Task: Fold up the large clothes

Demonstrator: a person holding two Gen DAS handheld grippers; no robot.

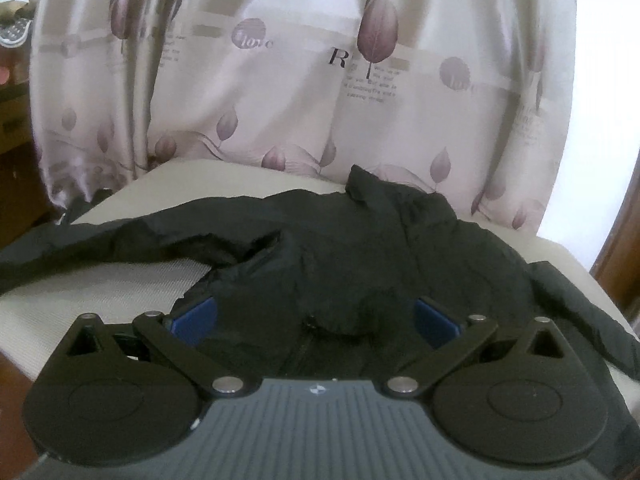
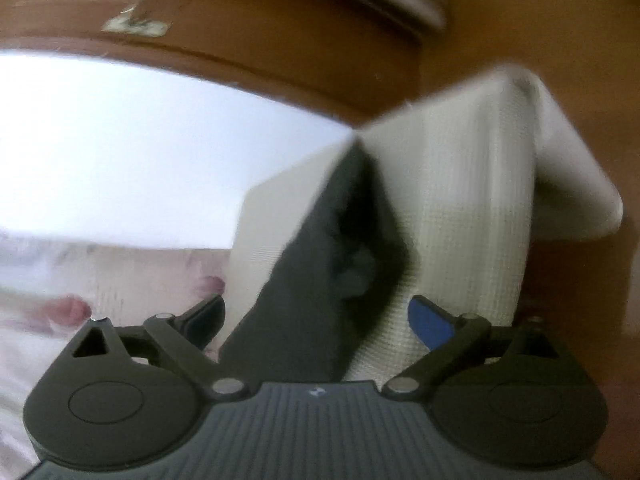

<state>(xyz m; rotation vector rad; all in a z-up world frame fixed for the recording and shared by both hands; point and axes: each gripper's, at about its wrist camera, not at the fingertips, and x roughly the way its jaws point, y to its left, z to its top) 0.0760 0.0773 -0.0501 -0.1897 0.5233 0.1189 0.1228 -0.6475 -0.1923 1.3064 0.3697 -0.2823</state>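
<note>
A black jacket (image 1: pixel 360 248) lies spread on a cream cloth-covered surface (image 1: pixel 100 300), collar (image 1: pixel 368 184) at the far side. One sleeve (image 1: pixel 80 240) stretches left and the other (image 1: pixel 580 312) runs off to the right. My left gripper (image 1: pixel 316 316) hovers open over the jacket's near hem, its blue pads (image 1: pixel 196 316) wide apart and pressing on nothing. The right wrist view is blurred and tilted. There a black sleeve (image 2: pixel 320 280) lies on the cream surface (image 2: pixel 460 200) and runs between the spread fingers of my open right gripper (image 2: pixel 316 320), whose blue pad (image 2: pixel 430 326) stays clear of it.
A pale curtain (image 1: pixel 280 80) with purple leaf prints hangs right behind the surface. Wooden furniture (image 1: pixel 16 152) stands at the left and a brown wooden frame (image 1: pixel 624 240) at the right. The surface's corner (image 2: pixel 560 152) drops off against brown wood (image 2: pixel 280 20).
</note>
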